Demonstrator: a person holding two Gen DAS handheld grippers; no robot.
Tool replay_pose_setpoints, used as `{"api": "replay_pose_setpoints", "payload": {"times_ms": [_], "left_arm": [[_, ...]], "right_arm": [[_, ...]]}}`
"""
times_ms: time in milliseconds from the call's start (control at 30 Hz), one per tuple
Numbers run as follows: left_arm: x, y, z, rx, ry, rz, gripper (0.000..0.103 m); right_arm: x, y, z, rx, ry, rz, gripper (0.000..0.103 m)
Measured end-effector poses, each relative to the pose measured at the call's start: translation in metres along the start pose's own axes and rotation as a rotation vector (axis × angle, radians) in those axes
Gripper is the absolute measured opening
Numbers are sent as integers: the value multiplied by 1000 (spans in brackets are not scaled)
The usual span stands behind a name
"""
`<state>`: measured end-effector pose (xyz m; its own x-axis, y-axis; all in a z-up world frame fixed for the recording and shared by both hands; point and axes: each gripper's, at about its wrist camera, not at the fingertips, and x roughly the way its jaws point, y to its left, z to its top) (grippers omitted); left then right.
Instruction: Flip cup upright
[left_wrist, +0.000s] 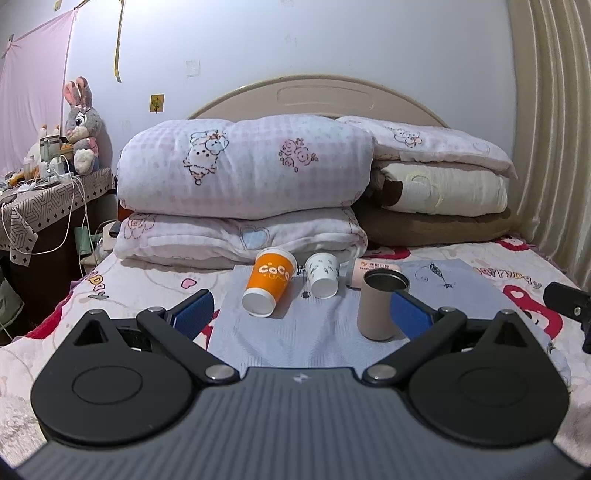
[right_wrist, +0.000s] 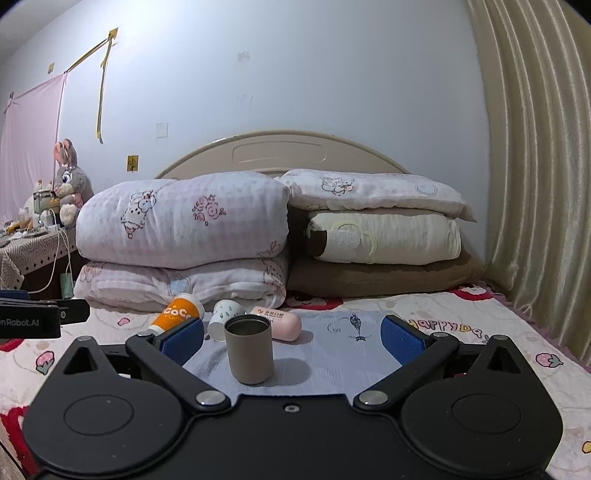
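Observation:
A taupe metal cup (left_wrist: 382, 304) stands upright, mouth up, on a light blue cloth (left_wrist: 314, 332) on the bed. It also shows in the right wrist view (right_wrist: 249, 349). An orange COCO paper cup (left_wrist: 267, 286) and a small white paper cup (left_wrist: 323, 278) lie on their sides behind it, bottoms toward me. A pink capsule-shaped container (right_wrist: 282, 321) lies behind the taupe cup. My left gripper (left_wrist: 303, 314) is open, its right finger beside the taupe cup. My right gripper (right_wrist: 291, 338) is open, the taupe cup between its fingers but untouched.
Stacked folded quilts (left_wrist: 240, 184) and pillows (left_wrist: 439, 192) fill the head of the bed before a beige headboard. A cluttered side table (left_wrist: 44, 199) with a plush rabbit stands at the left. A curtain (left_wrist: 554, 129) hangs at the right.

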<state>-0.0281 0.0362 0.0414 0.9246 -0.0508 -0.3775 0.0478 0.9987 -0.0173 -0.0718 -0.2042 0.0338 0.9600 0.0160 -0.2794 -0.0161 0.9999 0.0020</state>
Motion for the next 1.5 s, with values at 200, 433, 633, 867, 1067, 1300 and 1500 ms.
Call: {"api": "replay_pose_setpoints", "payload": {"times_ms": [200,433,633,867,1067,1300,1500], "left_arm": [[1,-2,-5,2,12,2,103],[3,-3,-9,-2,25,2,103],[4,-3,-12,1,35,3,103],[6,-2,-17,3,47,2,103],[10,-1,-19,-1,69,3,103],[11,-1,-19,1,72,3,103],[7,0,-21,4,56,-18,103]], "right_arm": [[1,1,-4,2,20,-4,103],[4,-1,-6,14,45,-17,103],[6,-1,-10,13,72,-30,103],[6,-1,-11,10,71,-43,103],[6,-3,-12,8,69,-61,103],[7,-4,-12,6,66,-60,103],[7,-2,-12,-20,72,-61,103]]}}
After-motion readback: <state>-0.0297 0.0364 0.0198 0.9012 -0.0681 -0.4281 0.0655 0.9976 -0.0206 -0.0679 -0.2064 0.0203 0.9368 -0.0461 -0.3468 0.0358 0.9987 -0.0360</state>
